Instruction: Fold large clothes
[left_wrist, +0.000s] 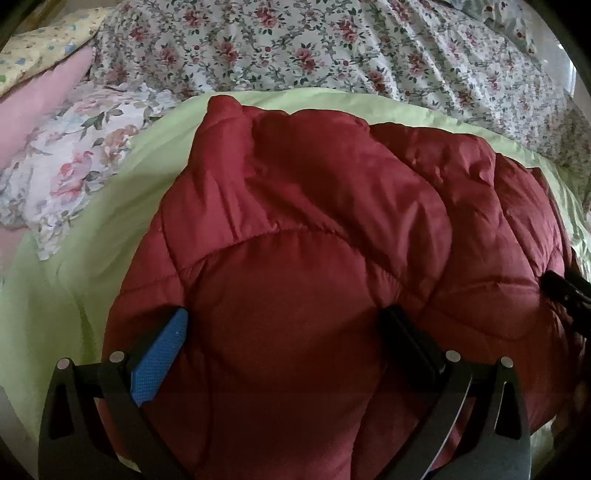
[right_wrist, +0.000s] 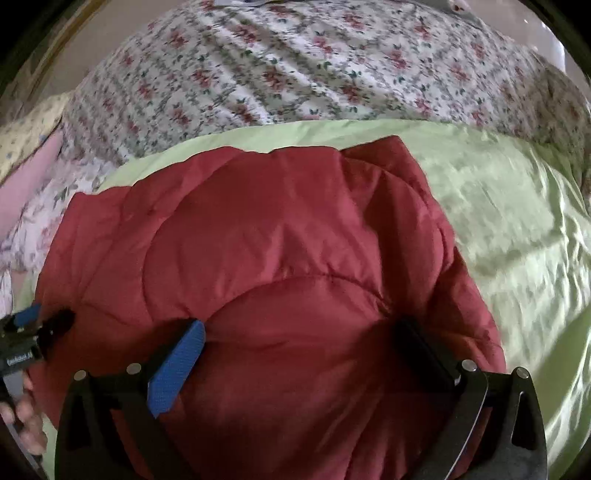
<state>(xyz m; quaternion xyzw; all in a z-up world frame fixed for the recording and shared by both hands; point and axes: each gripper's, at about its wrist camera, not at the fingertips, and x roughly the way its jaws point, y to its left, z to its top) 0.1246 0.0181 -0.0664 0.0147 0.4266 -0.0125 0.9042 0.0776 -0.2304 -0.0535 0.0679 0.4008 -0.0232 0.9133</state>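
The red quilted jacket (left_wrist: 303, 229) lies bundled on the green sheet (left_wrist: 110, 206) of the bed, directly ahead of and bulging up between both tools. The left tool (left_wrist: 284, 332) has its fingers spread wide around a thick puff of padding; the right tool (right_wrist: 303, 343) does likewise. Judging by this, each should close firmly on a full layer of fabric, so the slippery shell doesn't slide out mid-fold.

Green sheet (right_wrist: 517, 229) spread over a floral bedspread (left_wrist: 295, 48); pink pillow (left_wrist: 44, 96) and yellow pillow (left_wrist: 40, 51) at left.
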